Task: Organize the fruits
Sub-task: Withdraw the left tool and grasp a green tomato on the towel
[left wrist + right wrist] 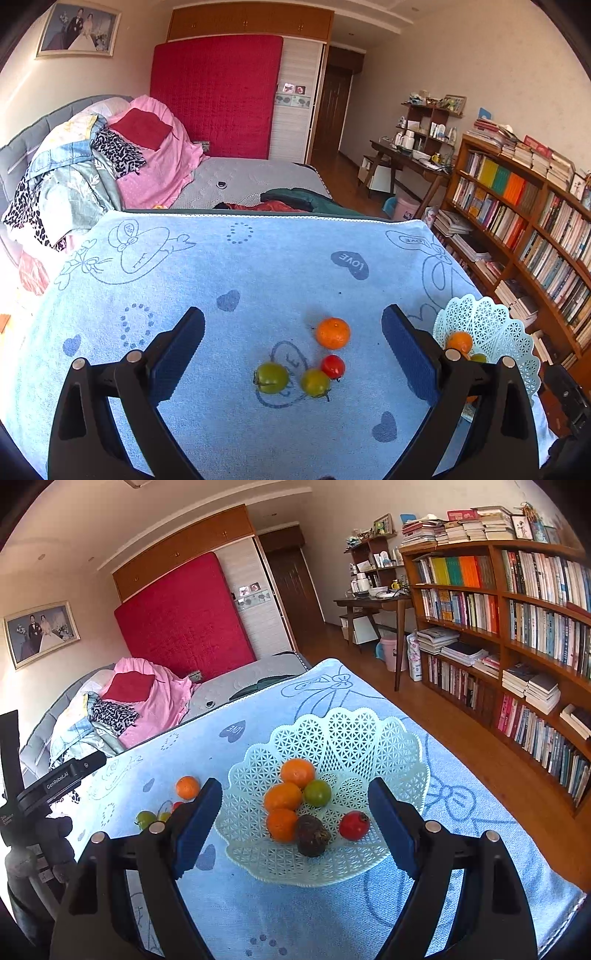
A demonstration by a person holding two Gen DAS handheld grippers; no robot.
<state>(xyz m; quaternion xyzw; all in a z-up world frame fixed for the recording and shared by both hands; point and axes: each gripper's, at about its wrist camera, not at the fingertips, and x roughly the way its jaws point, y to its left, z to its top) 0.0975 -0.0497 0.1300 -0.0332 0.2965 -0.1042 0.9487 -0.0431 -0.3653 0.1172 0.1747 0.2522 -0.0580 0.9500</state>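
Note:
On the blue towel-covered table (258,266) lie an orange (332,333), a red tomato (333,366) and two green tomatoes (271,377) (315,382). My left gripper (293,323) is open and empty above them. A pale lattice basket (332,734) holds three oranges (283,796), a green tomato (317,792), a red tomato (354,825) and a dark fruit (312,835). My right gripper (295,794) is open and empty over the basket. The basket (491,325) also shows at the right in the left wrist view.
A bed with piled clothes (110,162) lies behind the table. A tall bookshelf (517,627) and a desk (373,602) stand along the right wall. The left gripper's body (55,779) shows at the left edge of the right wrist view.

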